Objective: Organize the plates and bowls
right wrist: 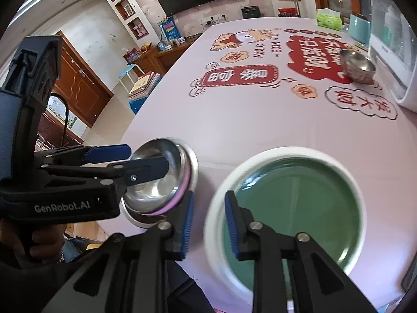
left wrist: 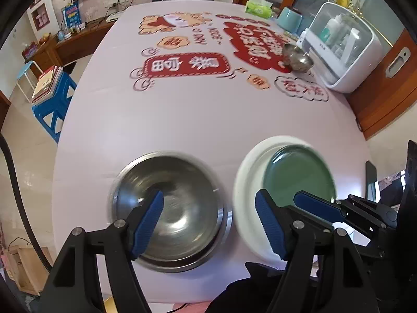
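Bowls and plates sit at the near edge of the table [left wrist: 198, 120]: steel bowls [left wrist: 172, 211] nested on the left, a green plate [left wrist: 297, 177] lying in a white plate [left wrist: 247, 182] just beside them. Left gripper [left wrist: 208, 221] hangs above the bowls, jaws wide apart, nothing between the pads. Right gripper [right wrist: 208, 227] hovers over the white plate's near rim, jaws parted a little, pads clear of the rim, gripping nothing. Far off, near a white cabinet [left wrist: 346, 52], another steel bowl [left wrist: 297, 57] stands alone on the red print.
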